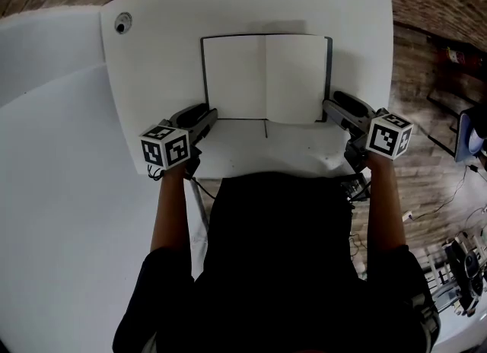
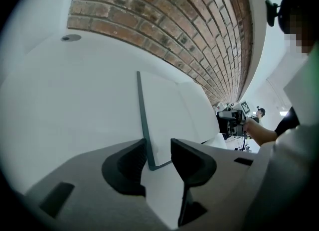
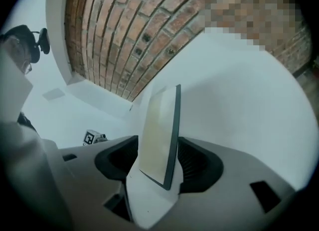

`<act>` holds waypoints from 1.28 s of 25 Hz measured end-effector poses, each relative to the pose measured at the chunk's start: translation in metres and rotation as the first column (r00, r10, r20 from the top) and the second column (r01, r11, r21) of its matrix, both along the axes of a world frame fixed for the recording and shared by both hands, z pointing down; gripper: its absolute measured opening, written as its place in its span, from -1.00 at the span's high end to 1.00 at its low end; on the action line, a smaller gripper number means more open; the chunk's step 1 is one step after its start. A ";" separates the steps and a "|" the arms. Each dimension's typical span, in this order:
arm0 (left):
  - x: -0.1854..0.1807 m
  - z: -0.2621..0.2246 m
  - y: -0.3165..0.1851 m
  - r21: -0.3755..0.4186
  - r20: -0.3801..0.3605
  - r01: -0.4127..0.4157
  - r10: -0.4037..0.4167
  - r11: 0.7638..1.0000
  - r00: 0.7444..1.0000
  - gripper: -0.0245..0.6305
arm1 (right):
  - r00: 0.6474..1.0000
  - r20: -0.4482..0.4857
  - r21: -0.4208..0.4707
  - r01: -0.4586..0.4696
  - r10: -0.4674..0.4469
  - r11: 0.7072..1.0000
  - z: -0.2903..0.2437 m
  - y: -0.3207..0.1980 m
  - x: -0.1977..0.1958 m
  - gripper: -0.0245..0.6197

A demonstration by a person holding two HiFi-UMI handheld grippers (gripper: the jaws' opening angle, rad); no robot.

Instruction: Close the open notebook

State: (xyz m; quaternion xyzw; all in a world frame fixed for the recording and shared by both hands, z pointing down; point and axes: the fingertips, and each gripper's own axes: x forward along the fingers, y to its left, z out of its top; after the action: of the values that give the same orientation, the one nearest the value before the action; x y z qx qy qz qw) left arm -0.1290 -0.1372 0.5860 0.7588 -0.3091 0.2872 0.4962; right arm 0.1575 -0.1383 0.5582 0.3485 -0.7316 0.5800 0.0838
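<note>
**Head view:** The notebook lies open and flat on the white worktop. Both pages are blank and the spine runs away from the person. The left tool is at the notebook's near left corner and the right tool at its near right corner. A small round cap sits well apart from the notebook, beyond its far left corner.

**Left gripper view:** The jaws are apart. The notebook's near left corner, with its dark cover edge, sits between them, and neither pad presses on it. The tool is released and the cover lies flat on the worktop.

**Right gripper view:** The jaws are spread wide and straddle the notebook's near right corner, where a cream page and the dark cover edge show. They stand far too wide to be pinching a thin cover, so this tool is released too. Nothing is lifted.

**Step in hand:** The closing fold looks not yet begun; this is the take-hold stage.
- Pinch one side only, probably the right, taking cover and pages together so that no leaf flops back.
- Get the pads well onto the corner rather than on its tip.
- Swing that half up and over in an arc about the spine, without pulling sideways, or the notebook will slide.
- The left tool can press its half down as an anchor, then clear out before the moving half lands.
- Let go only once the cover rests flat.
</note>
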 end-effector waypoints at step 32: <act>0.023 -0.006 -0.009 -0.067 -0.245 -0.006 -0.011 0.998 0.969 0.46 | 0.998 -0.006 -0.069 0.065 -0.066 0.995 0.008 0.011 -0.012 0.10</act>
State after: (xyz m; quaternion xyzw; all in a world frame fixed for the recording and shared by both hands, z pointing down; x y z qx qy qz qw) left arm -0.1059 -0.1466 0.5798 0.7710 -0.2362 0.2008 0.5563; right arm 0.1458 -0.1271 0.5662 0.3235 -0.7219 0.6003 0.1178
